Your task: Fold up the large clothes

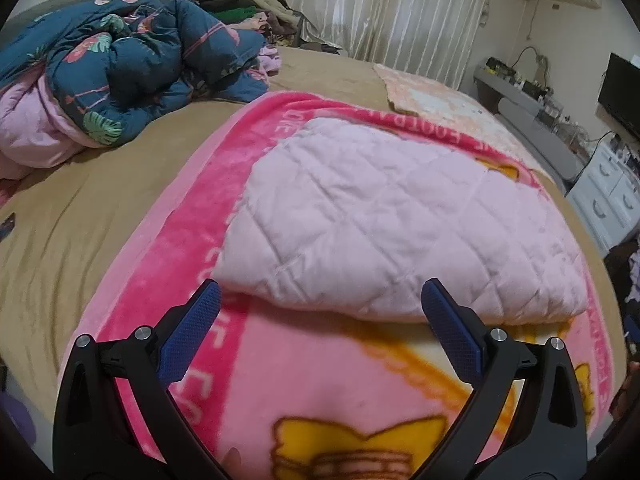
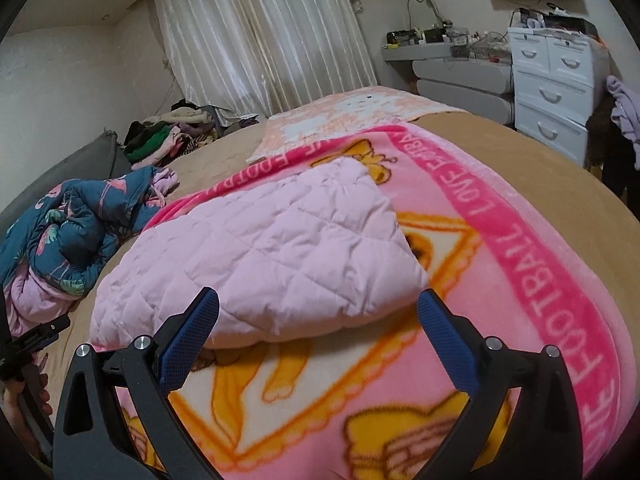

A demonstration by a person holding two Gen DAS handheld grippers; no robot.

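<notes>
A pale pink quilted garment [image 1: 384, 224] lies folded into a thick rectangle on a pink cartoon-print blanket [image 1: 312, 392] spread over the bed. My left gripper [image 1: 322, 294] hovers open just short of the fold's near edge, blue pads wide apart, nothing between them. The right wrist view shows the same folded piece [image 2: 272, 256] on the blanket [image 2: 520, 280]. My right gripper [image 2: 318, 300] is open too, held above the fold's near right corner without touching it. At that view's left edge, the left gripper's black body [image 2: 32, 344] and a hand show.
A crumpled dark blue flamingo-print quilt [image 1: 132, 64] lies at the far left on the tan bedsheet [image 1: 80, 208]. A clothes pile [image 2: 168, 132] sits by the curtain. A peach mat [image 2: 360, 112] covers the far end of the bed. White drawers [image 2: 556, 92] stand on the right.
</notes>
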